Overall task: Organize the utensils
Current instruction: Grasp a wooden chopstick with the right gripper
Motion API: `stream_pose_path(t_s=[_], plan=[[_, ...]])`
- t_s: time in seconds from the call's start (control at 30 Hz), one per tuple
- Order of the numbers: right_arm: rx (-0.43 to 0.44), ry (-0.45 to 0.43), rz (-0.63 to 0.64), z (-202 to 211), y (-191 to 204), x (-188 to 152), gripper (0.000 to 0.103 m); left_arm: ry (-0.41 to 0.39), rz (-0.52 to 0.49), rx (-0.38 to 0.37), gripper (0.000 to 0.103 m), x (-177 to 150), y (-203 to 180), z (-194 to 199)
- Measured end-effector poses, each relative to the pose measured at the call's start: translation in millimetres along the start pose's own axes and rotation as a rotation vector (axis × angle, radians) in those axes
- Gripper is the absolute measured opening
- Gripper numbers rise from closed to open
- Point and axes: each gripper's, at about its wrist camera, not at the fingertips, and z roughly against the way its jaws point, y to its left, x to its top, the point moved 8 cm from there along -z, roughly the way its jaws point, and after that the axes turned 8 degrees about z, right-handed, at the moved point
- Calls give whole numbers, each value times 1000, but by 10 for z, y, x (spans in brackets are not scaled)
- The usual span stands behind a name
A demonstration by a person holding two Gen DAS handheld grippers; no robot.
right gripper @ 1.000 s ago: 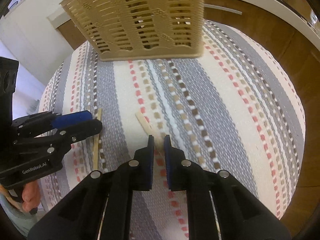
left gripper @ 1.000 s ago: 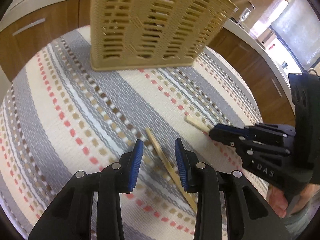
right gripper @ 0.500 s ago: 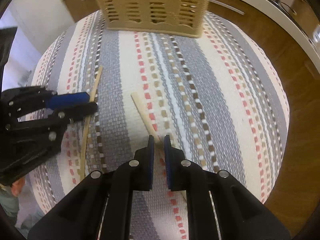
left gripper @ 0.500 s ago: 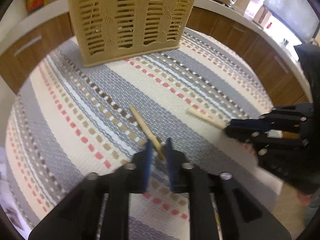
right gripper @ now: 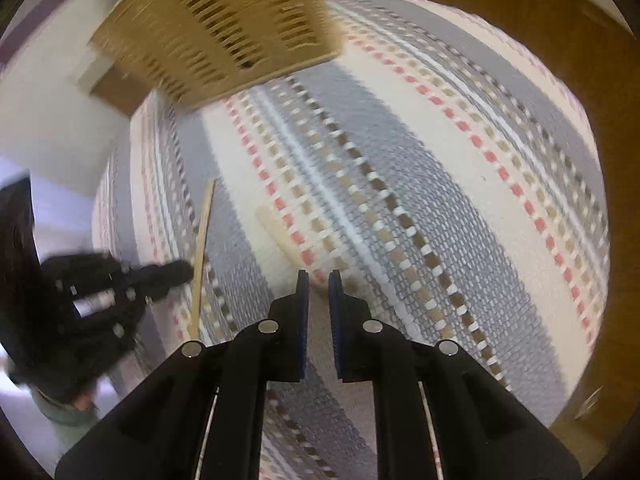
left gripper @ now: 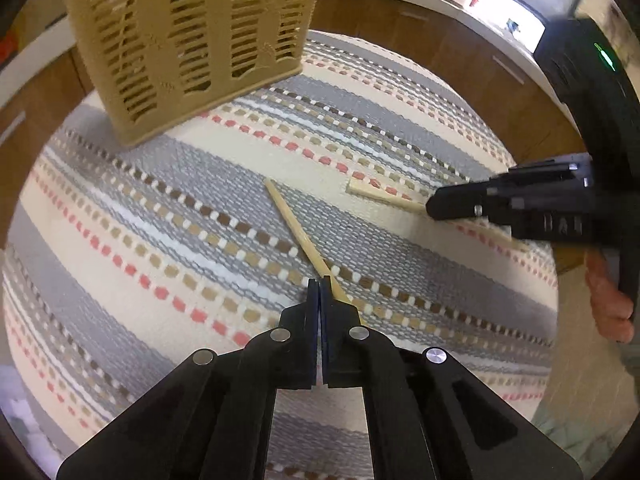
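My left gripper point(left gripper: 320, 280) is shut on a thin wooden chopstick point(left gripper: 298, 234) that slants up and left above the striped cloth. My right gripper point(right gripper: 318, 276) is shut on a second, paler chopstick point(right gripper: 278, 228); in the left wrist view it point(left gripper: 434, 206) shows at the right with that stick point(left gripper: 382, 194) pointing left. In the right wrist view the left gripper point(right gripper: 182, 272) holds its stick point(right gripper: 202, 244) at the left. A tan slotted utensil basket point(left gripper: 192, 36) stands at the far side of the cloth and shows in the right wrist view too point(right gripper: 224, 28).
A striped woven cloth point(left gripper: 160, 216) covers the round table. Wooden cabinets with a white countertop point(left gripper: 460, 44) run behind the table. A hand point(left gripper: 610, 304) grips the right tool at the right edge.
The left gripper closed on its chopstick and both sticks have been lifted off the cloth. The right wrist view has tilted and blurred, and the basket now sits more to the left.
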Motion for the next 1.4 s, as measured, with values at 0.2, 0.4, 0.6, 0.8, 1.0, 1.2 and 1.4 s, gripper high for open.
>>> stream_pose_path(t_s=[0.2, 0.4, 0.6, 0.8, 1.0, 1.2, 1.4], plan=[[-91, 0, 194, 50, 205, -152, 48, -24, 57, -19, 7, -159, -22, 96], [-147, 47, 300, -27, 258, -206, 13, -38, 45, 18, 7, -141, -111, 63], [-97, 5, 133, 26, 238, -83, 3, -58, 76, -1, 7, -107, -99, 171], [-40, -35, -44, 134, 59, 52, 3, -32, 95, 9, 15, -86, -96, 132], [-85, 10, 0, -19, -12, -130, 3, -33, 87, 52, 30, -46, -191, -5], [-84, 31, 19, -146, 33, -90, 4, -46, 48, 134, 12, -46, -195, -30], [-101, 59, 73, -241, 113, 68, 5, 3, 101, 83, 13, 2, -103, -18]])
